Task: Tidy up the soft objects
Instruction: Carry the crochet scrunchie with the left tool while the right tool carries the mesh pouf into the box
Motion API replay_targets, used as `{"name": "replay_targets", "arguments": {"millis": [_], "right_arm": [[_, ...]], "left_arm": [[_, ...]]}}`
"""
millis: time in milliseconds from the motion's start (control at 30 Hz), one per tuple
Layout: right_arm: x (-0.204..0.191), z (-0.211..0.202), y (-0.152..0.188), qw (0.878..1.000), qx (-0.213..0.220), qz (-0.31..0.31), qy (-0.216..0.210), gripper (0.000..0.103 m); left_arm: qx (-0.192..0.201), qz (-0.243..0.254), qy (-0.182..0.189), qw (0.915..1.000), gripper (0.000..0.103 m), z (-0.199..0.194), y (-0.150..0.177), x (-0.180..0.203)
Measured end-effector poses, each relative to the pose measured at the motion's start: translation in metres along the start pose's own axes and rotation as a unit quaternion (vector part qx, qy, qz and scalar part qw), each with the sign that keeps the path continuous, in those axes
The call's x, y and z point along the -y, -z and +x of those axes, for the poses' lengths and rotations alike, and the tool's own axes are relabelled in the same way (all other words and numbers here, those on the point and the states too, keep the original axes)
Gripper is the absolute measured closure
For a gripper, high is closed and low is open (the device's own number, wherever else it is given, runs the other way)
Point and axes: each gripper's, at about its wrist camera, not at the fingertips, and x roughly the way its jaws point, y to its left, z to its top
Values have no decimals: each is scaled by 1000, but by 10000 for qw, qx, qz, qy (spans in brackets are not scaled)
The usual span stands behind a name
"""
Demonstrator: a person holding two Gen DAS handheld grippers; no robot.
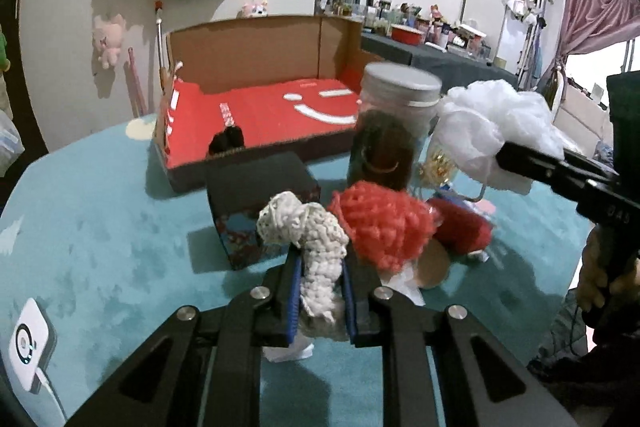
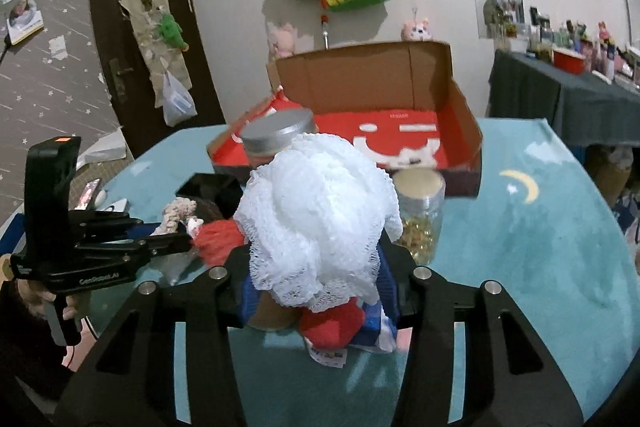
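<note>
Left gripper [image 1: 320, 267] clamped on cream crochet piece [image 1: 316, 239], held above teal cloth [image 1: 100, 247], near red yarn ball [image 1: 380, 227]. Right gripper [image 2: 316, 291] clamped on white mesh pouf [image 2: 316, 219], raised before open red box [image 2: 460, 131]. Both judged light, squashy, springy; grip mid-bulk, not loose loops.

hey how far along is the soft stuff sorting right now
Done: little. The cardboard box seems to hold only one small dark item. In hand: the left gripper is shut on the cream crochet piece, and the right gripper is shut on the white mesh pouf. Left: the orange-red knit piece and the red yarn ball on the teal cloth.
</note>
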Motion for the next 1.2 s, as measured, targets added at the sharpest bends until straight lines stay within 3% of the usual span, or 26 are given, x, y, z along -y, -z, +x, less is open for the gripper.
{"name": "replay_targets", "arguments": {"millis": [700, 967, 1200], "right_arm": [[4, -16, -12, 9998, 144, -3, 132, 58], [22, -27, -45, 9988, 440, -54, 194, 58], [33, -10, -92, 9981, 397, -413, 225, 58]], "left_arm": [[369, 82, 200, 9991, 85, -10, -26, 4], [417, 274, 353, 9981, 85, -6, -60, -6], [312, 430, 360, 9979, 85, 7, -107, -24]]}}
